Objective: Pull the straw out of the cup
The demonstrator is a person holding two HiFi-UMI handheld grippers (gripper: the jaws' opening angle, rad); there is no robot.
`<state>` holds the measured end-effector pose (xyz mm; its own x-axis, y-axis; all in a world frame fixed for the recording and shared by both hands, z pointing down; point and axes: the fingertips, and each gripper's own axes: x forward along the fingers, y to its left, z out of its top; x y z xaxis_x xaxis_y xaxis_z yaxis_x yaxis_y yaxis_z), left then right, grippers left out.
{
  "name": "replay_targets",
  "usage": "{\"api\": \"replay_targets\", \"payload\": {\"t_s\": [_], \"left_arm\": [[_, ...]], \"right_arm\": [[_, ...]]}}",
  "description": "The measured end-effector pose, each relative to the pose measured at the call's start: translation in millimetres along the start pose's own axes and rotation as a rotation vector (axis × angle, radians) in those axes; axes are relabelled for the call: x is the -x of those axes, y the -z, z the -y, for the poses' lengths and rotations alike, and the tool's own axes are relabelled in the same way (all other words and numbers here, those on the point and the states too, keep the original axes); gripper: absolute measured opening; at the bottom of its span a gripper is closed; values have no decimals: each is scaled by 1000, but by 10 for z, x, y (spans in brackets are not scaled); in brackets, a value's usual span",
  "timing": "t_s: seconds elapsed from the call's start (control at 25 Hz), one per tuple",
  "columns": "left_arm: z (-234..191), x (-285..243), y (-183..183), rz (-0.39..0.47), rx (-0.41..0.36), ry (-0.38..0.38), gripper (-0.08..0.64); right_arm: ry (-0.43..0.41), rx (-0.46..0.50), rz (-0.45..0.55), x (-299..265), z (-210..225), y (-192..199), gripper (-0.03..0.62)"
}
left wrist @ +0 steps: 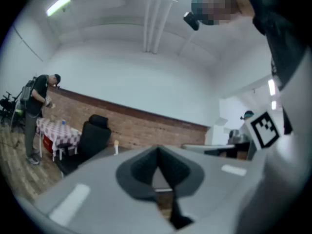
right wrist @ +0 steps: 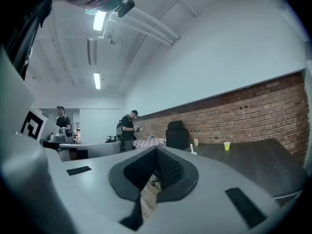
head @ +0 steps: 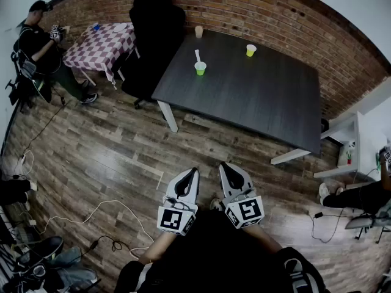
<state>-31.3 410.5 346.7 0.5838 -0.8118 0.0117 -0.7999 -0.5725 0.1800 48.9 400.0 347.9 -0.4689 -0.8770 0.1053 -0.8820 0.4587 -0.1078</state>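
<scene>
A green cup [head: 200, 68] with a white straw [head: 197, 56] standing in it sits near the far left edge of the dark table [head: 256, 96]. Both grippers are held close to my body, far from the table and over the wooden floor. The left gripper [head: 192, 172] points toward the table with its jaws shut and nothing between them; in the left gripper view its pads [left wrist: 146, 172] meet. The right gripper [head: 225, 166] is beside it, also shut and empty. In the right gripper view the straw [right wrist: 192, 148] shows small, far off.
A yellow-green cup [head: 251, 50] and a beige cup [head: 198, 32] also stand on the table. A black office chair [head: 156, 29] is at its left end, beside a checkered table [head: 101, 44] and a person [head: 40, 41]. Cables [head: 91, 218] lie on the floor at left. White shelving [head: 348, 145] stands at right.
</scene>
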Motion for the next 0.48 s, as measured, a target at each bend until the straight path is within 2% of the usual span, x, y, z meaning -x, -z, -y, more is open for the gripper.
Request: {"api": "replay_targets", "payload": {"t_s": [0.48], "left_arm": [[114,-66,6,5,-3,-4,5]], "right_arm": [[-7,1,1,68,98,-28,5]]}}
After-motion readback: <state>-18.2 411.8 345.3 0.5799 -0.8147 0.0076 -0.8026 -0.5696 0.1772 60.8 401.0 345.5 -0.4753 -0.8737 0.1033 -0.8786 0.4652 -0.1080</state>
